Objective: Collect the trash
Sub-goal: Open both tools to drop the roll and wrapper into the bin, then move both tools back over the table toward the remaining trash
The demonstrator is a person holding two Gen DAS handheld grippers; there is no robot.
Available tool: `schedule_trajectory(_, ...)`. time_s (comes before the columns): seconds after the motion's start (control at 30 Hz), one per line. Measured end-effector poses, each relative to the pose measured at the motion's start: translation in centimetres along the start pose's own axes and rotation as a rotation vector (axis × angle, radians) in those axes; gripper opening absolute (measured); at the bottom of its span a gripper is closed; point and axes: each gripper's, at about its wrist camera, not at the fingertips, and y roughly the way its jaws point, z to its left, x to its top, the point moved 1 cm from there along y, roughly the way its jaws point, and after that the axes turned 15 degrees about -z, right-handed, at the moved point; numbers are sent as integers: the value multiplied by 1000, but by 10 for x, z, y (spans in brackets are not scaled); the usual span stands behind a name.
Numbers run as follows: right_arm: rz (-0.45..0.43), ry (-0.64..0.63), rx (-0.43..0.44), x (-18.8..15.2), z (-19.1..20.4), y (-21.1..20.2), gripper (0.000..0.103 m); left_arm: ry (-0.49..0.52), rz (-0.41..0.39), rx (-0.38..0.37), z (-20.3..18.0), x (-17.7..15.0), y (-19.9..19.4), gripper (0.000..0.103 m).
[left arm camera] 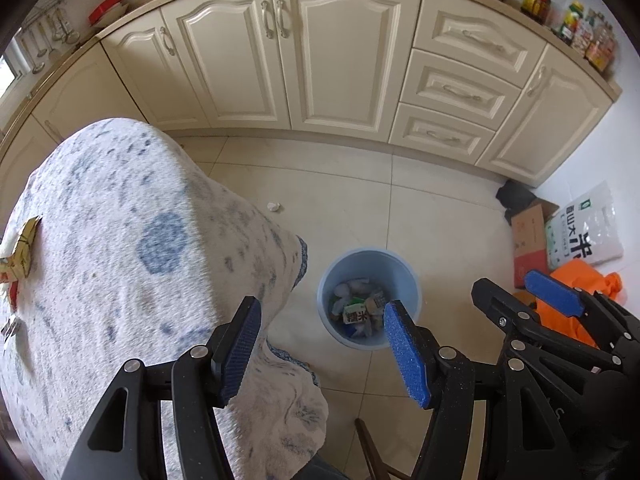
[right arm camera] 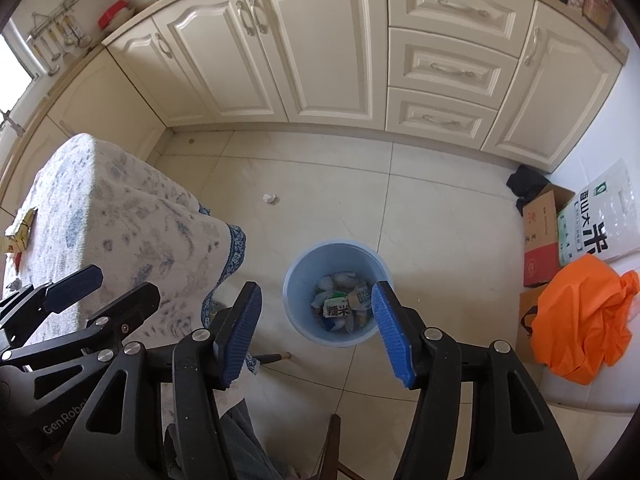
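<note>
While both hand-held grippers (left arm camera: 324,346) (right arm camera: 316,334) hang spread and empty, the trash bin (right arm camera: 296,280) sits below.

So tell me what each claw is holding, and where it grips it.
Nothing is held. The left claw and right claw are both open and empty above the blue bin.

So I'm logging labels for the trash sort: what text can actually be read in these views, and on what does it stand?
"GenRobot", partly cut off, on the left gripper body.
"米" on the white rice bag, with "山大" above it; the smaller print is unreadable.
"米" on a green and white carton in the blue bin.
Print on the cardboard box and the counter jars is too small to read.
</note>
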Motion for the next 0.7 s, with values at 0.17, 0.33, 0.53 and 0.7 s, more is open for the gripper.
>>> schedule_trajectory(0.17, -23, -8, 1, 0, 12, -14, 74, -34, -31, 13, 16, -10, -28, 61)
schedule_trajectory(0.33, -52, -30, 16, -1, 29, -30, 82, -72, -69, 35, 38, -23, -63, 64)
schedule_trajectory(0.53, -97, -74, 46, -3, 59, -53, 88, -126, -123, 75, 66, -41, -110, 69)
schedule_trajectory(0.7, -134, -155, 93, -8, 97, -72, 91, -184, -162, 130, 95, -66, -149, 70)
